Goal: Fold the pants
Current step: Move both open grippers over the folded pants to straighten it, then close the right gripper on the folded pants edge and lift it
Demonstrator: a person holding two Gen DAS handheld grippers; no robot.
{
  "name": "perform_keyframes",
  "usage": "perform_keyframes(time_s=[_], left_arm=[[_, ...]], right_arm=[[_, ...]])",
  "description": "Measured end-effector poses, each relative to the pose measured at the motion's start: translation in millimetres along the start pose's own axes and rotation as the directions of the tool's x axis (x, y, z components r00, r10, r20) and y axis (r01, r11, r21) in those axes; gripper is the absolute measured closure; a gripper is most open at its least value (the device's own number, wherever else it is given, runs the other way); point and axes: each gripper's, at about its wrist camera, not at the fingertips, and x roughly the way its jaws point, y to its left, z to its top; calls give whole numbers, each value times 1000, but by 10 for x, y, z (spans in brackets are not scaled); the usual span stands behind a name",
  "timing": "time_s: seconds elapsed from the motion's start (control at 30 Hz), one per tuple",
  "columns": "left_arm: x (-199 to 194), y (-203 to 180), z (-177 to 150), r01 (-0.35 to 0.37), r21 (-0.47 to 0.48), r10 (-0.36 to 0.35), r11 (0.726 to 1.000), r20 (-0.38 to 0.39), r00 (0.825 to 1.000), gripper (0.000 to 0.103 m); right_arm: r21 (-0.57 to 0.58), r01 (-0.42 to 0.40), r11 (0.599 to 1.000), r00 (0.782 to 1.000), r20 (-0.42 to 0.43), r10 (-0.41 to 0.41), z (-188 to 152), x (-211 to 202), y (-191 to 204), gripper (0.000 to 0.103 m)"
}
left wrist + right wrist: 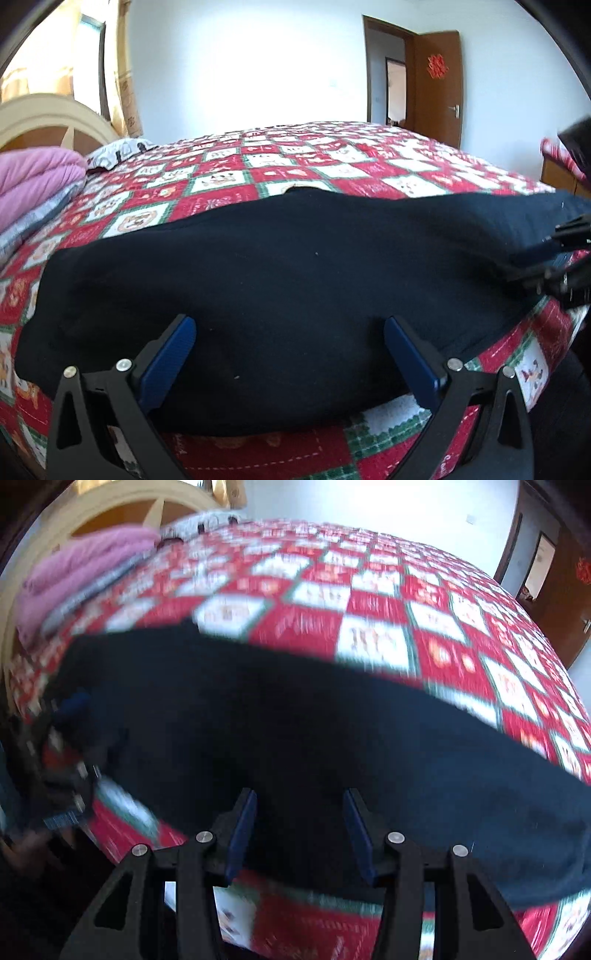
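Black pants lie flat along the near edge of a quilted bed, both grippers parted above them.

The pants (280,280) stretch as a long dark band from 9 o'clock to 3 o'clock across the left wrist view, resting on the red, white and green checked quilt (332,166); in the right wrist view the pants (295,738) run from 10 o'clock down to 4 o'clock, the picture blurred; the left gripper (290,339) stands released, blue pads wide apart over the cloth, nothing pinched; the right gripper (300,819) is likewise released, its pads apart with only the pants' surface showing between them; folded pink bedding (33,173) sits at 9 o'clock by a cream headboard (44,118); a brown door (437,85) stands open at 1 o'clock.
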Motion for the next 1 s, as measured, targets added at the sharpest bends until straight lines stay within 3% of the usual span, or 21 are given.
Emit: perform_keyframes(time_s=[0.07,0.13,0.27,0.43,0.6,0.7,0.8,0.87,1.0], left_arm=[[-17,5,-3,2,-2,-2,1000,-1,1000,0],[-49,33,1,8,-18,-8,1000,1,1000,0],[-64,62,-7,9,-47,-8,999,1,1000,0],[-67,-13,-23,-18,-15,18,1000,4,1000,0],[-94,42,-22,-11,-34,11,999,-5,1000,0],[-118,133,-11,-14,-66,13,998,-9,1000,0],[-166,289,49,-44,-89,44,995,-2,999,0],[-202,423,101,-71,-106,73,992,11,997,0],[-244,807,242,-147,-165,150,975,8,989,0]], right_arm=[[-55,34,998,998,53,-31,-151,9,41,50],[-63,42,997,998,55,-39,-177,-40,41,50],[29,-9,1000,994,106,6,-205,-272,-240,50],[162,85,983,992,79,-99,-372,-210,-818,50],[248,-43,968,991,130,10,-494,-303,-1155,50],[298,-10,955,981,190,-49,-530,-558,-1332,50],[404,16,915,961,247,-126,-655,-851,-1720,50],[503,27,864,945,269,-186,-810,-1062,-2083,50],[688,44,724,918,259,-302,-1106,-1370,-2869,50]])
